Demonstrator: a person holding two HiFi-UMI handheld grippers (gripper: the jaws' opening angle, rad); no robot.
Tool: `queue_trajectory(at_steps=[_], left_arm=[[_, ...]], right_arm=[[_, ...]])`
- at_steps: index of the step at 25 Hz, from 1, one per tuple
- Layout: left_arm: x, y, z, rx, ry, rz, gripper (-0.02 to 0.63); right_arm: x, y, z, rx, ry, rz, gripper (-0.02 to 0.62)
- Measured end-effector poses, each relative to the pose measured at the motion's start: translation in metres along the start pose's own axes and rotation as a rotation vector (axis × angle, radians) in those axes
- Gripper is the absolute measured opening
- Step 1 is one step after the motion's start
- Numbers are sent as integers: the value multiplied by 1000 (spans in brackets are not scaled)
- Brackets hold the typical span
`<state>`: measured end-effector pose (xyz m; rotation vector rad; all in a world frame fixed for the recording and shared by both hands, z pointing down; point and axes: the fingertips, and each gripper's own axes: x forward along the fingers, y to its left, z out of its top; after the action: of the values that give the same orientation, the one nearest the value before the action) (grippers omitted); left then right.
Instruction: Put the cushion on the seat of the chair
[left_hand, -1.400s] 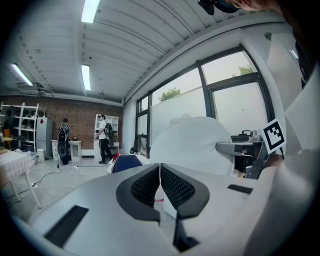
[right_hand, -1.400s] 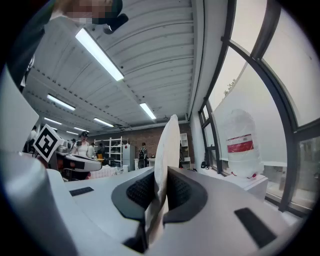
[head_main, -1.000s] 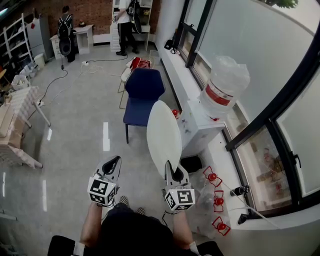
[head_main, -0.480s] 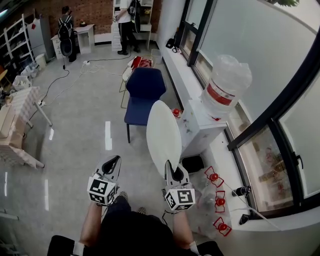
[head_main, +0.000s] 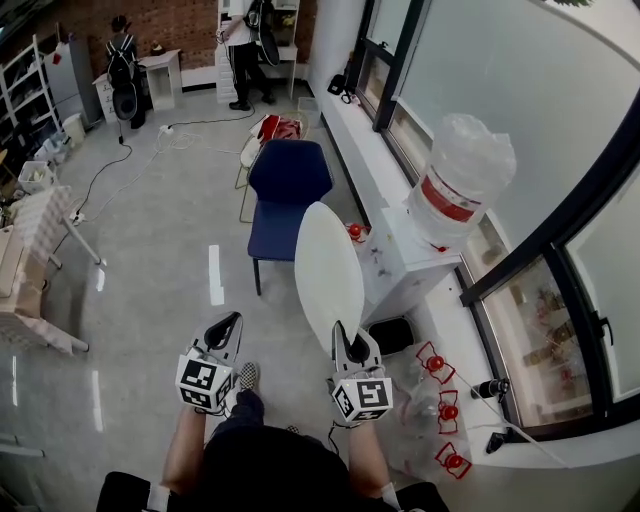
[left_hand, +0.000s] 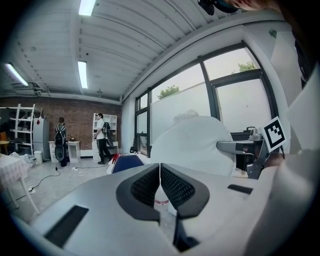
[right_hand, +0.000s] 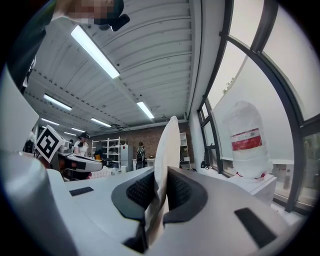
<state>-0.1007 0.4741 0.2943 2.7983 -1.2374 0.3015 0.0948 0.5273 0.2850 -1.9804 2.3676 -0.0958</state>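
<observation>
A round white cushion (head_main: 328, 272) stands on edge in the air, pinched at its near rim by my right gripper (head_main: 346, 338), which is shut on it; in the right gripper view the cushion (right_hand: 166, 150) rises edge-on between the pads. My left gripper (head_main: 226, 327) is shut and empty, level with the right one and to its left; its pads (left_hand: 145, 186) meet with nothing between. The dark blue chair (head_main: 286, 196) stands ahead on the floor, its seat bare, just beyond the cushion's far edge. From the left gripper view the cushion (left_hand: 192, 145) shows broadside, the chair (left_hand: 127, 162) low behind it.
A white cabinet (head_main: 402, 258) carrying a big water bottle (head_main: 458, 182) stands right of the cushion, along the window wall. Red-capped items (head_main: 440, 390) lie on the floor at right. A table (head_main: 45, 225) stands at left. Two people (head_main: 245, 40) are at the far end.
Both grippers and the cushion have moved forward toward the chair; the chair and cabinet sit a little nearer in the head view. Both grips are unchanged.
</observation>
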Motion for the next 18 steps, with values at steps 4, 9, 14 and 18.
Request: queue_trajectory(at_steps=[4, 9, 14, 18], left_arm=[[32, 41, 11, 3, -1, -16, 23], [73, 90, 24, 11, 2, -54, 23], [105, 139, 27, -1, 12, -86, 23], [124, 177, 29, 10, 14, -107, 23]], right_arm=[[45, 1, 4, 2, 3, -20, 49], [103, 5, 9, 3, 14, -46, 49], [159, 14, 9, 20, 32, -66, 49], [200, 25, 11, 13, 44, -86, 49]])
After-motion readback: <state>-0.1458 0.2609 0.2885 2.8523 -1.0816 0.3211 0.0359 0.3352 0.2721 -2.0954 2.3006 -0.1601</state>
